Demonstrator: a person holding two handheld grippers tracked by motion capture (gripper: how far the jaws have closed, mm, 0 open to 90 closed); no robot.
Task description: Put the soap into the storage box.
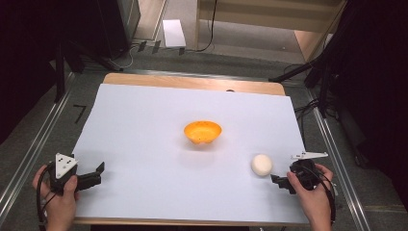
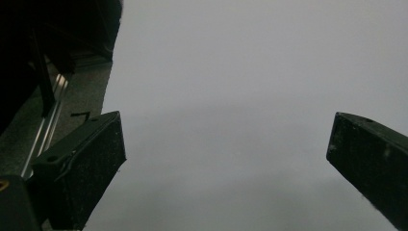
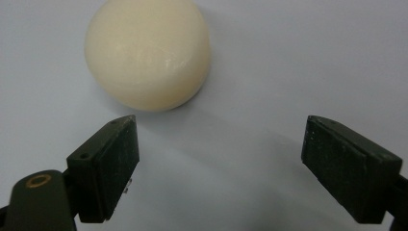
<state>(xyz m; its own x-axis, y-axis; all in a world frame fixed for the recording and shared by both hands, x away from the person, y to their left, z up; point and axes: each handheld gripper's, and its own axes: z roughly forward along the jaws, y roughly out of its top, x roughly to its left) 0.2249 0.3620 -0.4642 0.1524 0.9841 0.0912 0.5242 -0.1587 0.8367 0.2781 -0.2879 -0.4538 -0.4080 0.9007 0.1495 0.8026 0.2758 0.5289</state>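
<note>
An orange bowl (image 1: pixel 202 132) stands near the middle of the white sheet (image 1: pixel 144 144). A cream-white round ball (image 1: pixel 261 164) lies on the sheet at the front right. My right gripper (image 1: pixel 278 181) rests just right of and in front of the ball, open. In the right gripper view the ball (image 3: pixel 147 53) sits just beyond the tip of the left jaw, outside the gap, and the right gripper (image 3: pixel 219 144) holds nothing. My left gripper (image 1: pixel 98 173) lies at the front left, open, with only bare sheet between its jaws in the left gripper view (image 2: pixel 226 144).
The sheet covers a wooden table (image 1: pixel 192 83) whose far edge shows. Metal rails (image 1: pixel 33 149) run along both sides on the floor. A white flat box (image 1: pixel 173 32) lies on the floor beyond the table.
</note>
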